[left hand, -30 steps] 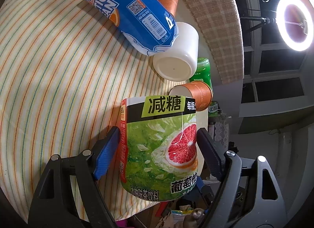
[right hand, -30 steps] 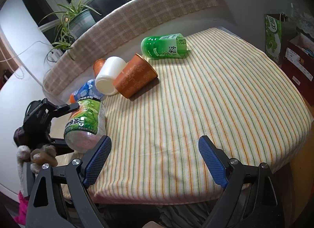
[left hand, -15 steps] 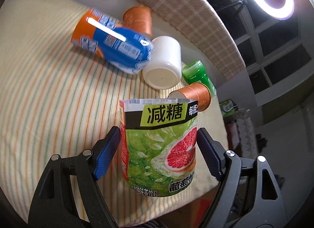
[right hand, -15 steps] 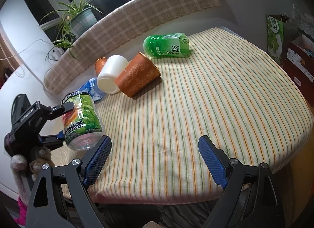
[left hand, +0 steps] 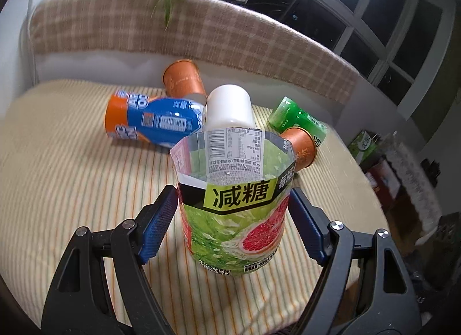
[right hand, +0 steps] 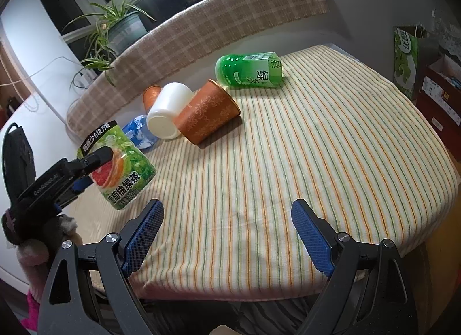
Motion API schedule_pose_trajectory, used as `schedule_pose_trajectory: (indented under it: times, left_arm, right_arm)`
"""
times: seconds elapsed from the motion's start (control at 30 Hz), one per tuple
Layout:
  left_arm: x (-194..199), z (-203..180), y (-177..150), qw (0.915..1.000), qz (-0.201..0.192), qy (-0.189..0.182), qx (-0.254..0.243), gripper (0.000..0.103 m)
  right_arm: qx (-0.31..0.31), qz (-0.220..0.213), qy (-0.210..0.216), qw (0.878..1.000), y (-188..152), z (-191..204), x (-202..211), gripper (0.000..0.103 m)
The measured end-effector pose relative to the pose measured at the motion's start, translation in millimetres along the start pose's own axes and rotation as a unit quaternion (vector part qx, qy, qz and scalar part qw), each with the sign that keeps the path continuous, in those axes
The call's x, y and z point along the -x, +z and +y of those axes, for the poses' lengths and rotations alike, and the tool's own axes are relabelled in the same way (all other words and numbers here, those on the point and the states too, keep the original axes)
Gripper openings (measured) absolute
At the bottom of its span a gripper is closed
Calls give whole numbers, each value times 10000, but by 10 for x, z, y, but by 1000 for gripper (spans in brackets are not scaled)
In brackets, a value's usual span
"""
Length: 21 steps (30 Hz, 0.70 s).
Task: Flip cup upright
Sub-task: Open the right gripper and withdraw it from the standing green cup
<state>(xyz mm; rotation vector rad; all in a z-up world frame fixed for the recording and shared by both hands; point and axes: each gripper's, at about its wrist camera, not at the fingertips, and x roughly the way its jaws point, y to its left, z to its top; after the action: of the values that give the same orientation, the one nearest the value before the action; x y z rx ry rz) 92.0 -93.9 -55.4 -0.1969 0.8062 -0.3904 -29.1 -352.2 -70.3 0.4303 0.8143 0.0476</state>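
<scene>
My left gripper point(left hand: 233, 228) is shut on a green grapefruit-tea cup point(left hand: 233, 205) cut from a bottle. It holds the cup nearly upright, open end up, at the striped table's near-left edge. In the right wrist view the same cup point(right hand: 118, 168) still tilts, its base just above the cloth. My right gripper point(right hand: 227, 237) is open and empty over the table's front edge. Other cups lie on their sides: a white one point(right hand: 168, 113), an orange one point(right hand: 209, 111), a green one point(right hand: 249, 70), a blue-orange one point(left hand: 152, 120) and a second orange one point(left hand: 183, 80).
The table has a striped cloth point(right hand: 317, 147). A plaid cushion point(left hand: 201, 35) runs along the far side, with a potted plant point(right hand: 121, 26) behind it. Boxes point(right hand: 438, 87) stand beyond the right edge.
My left gripper has turned the green grapefruit-tea cup from lying sideways to nearly upright, and lowered it toward the cloth. The right gripper has stayed still.
</scene>
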Motion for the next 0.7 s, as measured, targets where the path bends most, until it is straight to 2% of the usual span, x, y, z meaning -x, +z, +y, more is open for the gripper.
schedule_pose_trajectory:
  times: [0.27, 0.7]
  left_arm:
    - [-62, -86, -51, 9990, -65, 251, -359, 80]
    - [-87, -137, -159, 9986, 84, 157, -505, 81]
  right_arm:
    - [-22, 10, -5, 10000, -3, -17, 2, 91]
    - [-34, 13, -1, 10000, -10, -19, 9, 91]
